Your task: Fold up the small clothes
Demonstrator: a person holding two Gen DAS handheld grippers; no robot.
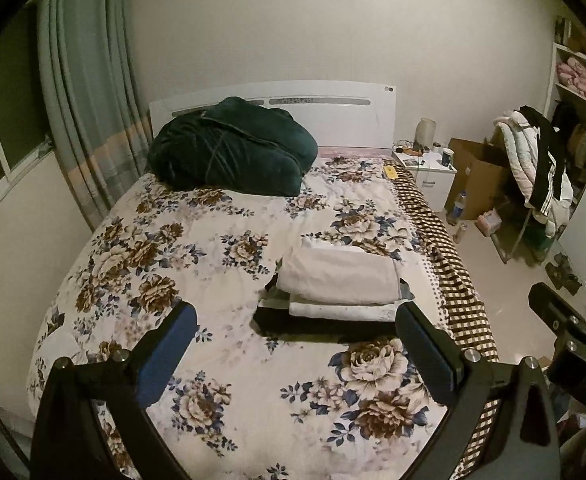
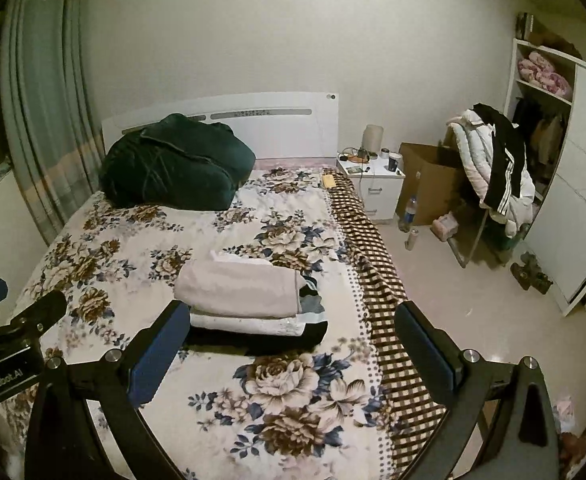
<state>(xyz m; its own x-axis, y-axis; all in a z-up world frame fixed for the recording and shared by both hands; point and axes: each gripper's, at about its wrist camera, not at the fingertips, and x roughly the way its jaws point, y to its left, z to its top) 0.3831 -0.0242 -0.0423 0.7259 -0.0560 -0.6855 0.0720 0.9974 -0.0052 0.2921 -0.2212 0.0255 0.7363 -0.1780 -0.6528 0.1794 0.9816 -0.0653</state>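
Two claws, both spread wide and holding nothing: left claw (image 1: pixel 293 344) and right claw (image 2: pixel 293 340) hovering side by side above the foot end of the bed (image 1: pixel 233 420), clear of the cloth.

One neat stack of folded clothes (image 1: pixel 339 292) on the floral quilt, nearer the bed's right edge than its left, about midway between head and foot. On top, a pale folded piece (image 2: pixel 239 288); under it another white layer, a grey-and-dark garment poking out at the side, and a black piece (image 2: pixel 261 340) at the bottom. Near the headboard, a heaped dark green blanket (image 1: pixel 233 148), well apart from the stack. By the right edge near the head, a small yellow item (image 1: pixel 391 172), too small to identify.

Probably a pause between pieces, or the end of the job: nothing gripped, the stack squared off, and no loose unfolded small garment showing anywhere on the quilt. Impossible to tell from these views whether more clothes wait out of frame.

Next move, if any remains: fetch a fresh garment, lay it flat on the free stretch of quilt toward the left edge, then pinch two corners with both claws. Otherwise, perhaps only a tidy of the stack, tucking in the grey piece sticking out. Care needed not to nudge the pile askew on the soft quilt.
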